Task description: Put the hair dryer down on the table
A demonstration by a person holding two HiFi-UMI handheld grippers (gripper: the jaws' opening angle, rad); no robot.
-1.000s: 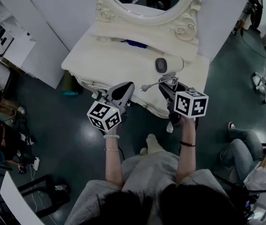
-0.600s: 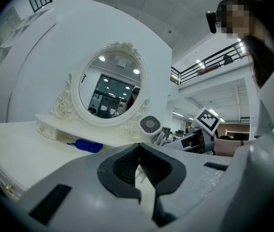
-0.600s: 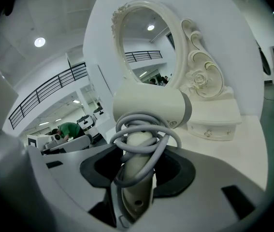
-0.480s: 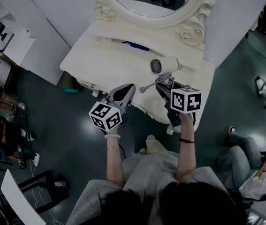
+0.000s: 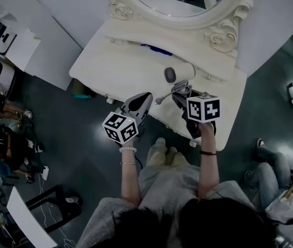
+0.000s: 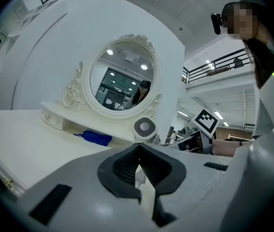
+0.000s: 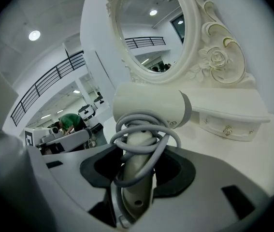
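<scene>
White plastic forms the hair dryer [image 7: 149,111], which stands upright straight ahead of the right gripper [image 7: 137,163]. That gripper's 2 jaws are clenched on the dryer's handle, and the grey cord [image 7: 144,138] is wound in loops round the handle just beyond the pads. The barrel sits crosswise above the jaws. In the head view the dryer's body [image 5: 181,75] is just past the right gripper's tips [image 5: 181,98], over the pale table [image 5: 115,68]; whether it touches the top cannot be told. A loose end of the cord pokes out sideways toward the left gripper [image 5: 138,103]. The left gripper is held beside the right one, apart from it, at the table's front edge. Its 2 jaws [image 6: 137,151] meet tip to tip with nothing gripped. Ahead of it and slightly to the right is the dryer's round grille [image 6: 144,128]. Ahead and to the left, a blue object [image 6: 93,137] lies below the oval mirror [image 6: 120,79].
</scene>
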